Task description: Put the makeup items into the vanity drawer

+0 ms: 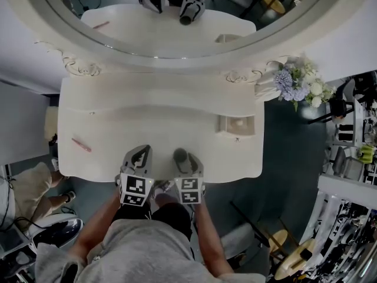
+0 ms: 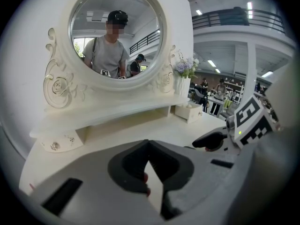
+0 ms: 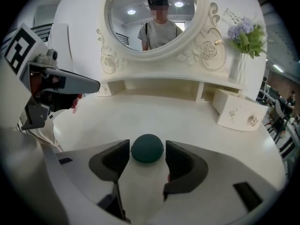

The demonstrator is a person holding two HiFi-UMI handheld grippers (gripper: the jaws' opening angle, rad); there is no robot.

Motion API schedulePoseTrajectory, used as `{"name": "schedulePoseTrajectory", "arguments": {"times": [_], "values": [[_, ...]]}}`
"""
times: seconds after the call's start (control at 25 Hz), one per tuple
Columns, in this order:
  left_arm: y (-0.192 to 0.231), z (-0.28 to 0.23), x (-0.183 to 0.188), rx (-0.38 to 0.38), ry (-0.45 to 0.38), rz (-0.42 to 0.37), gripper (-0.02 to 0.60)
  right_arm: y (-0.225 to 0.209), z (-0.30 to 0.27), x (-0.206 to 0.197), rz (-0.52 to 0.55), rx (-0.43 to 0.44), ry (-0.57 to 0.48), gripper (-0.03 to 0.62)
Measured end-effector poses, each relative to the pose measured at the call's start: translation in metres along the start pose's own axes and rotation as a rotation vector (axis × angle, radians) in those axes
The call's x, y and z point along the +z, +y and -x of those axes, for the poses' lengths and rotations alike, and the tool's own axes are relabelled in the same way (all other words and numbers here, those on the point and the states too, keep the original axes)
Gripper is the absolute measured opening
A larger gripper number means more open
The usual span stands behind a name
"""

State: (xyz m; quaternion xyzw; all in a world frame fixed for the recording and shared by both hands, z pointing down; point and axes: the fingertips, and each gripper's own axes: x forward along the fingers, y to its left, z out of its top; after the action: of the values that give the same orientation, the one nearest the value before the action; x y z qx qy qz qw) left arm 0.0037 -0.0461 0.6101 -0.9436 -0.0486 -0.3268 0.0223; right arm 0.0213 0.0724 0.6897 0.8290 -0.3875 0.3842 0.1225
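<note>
Wide-set jaws of the right gripper (image 3: 147, 145) are bracketing a dark green dome-topped makeup sponge (image 3: 147, 150), which is sitting on the near edge of the white vanity bench (image 1: 165, 119). The pads are flanking it on either side and, as far as the right gripper view shows, are not squeezing it.

Just beside it, on the person's left, the left gripper (image 2: 149, 146) is hovering over the same near edge with its jaws pressed together and nothing between them.

Farther out, a slim pink makeup pencil (image 1: 81, 145) is lying flat near the bench's left end, well apart from the left gripper, its long axis slanting toward the near edge. At the opposite side, beyond the right gripper and toward the back right of the bench, a small white drawer (image 1: 237, 124) with metal knobs is standing out from under the shelf. From above it is showing a hollow interior, so it appears to be pulled open.

The coming move is turning on that layout. The sponge is lying dead ahead of the right jaws, already between their tips, and the drawer is lying off to the right and farther back, so the right hand looks the nearer one for both the pick and the drop. Closing on the sponge seems to be the step in hand. The pencil, off to the left, would more naturally be falling to the left gripper, with its jaws set across the pencil's length.
</note>
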Motion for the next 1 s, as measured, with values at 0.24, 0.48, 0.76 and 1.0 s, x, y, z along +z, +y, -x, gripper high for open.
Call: {"name": "schedulePoseTrajectory", "arguments": {"times": [0.24,0.48,0.76,1.0], "values": [[0.002,-0.003,0.0,0.004,0.006,0.003,0.002,0.0,-0.005,-0.009,-0.007,0.01,0.045,0.241],[0.003,-0.003,-0.001,0.011,0.011,0.008,0.002,-0.004,-0.005,-0.009,-0.002,-0.007,0.044,0.202],[0.004,-0.002,0.005,0.012,0.002,0.004,0.002,-0.012,-0.002,-0.005,0.017,-0.062,0.026,0.073],[0.003,-0.002,0.023,0.004,-0.029,-0.013,0.002,-0.014,0.009,0.014,0.01,-0.066,-0.025,0.058]]}}
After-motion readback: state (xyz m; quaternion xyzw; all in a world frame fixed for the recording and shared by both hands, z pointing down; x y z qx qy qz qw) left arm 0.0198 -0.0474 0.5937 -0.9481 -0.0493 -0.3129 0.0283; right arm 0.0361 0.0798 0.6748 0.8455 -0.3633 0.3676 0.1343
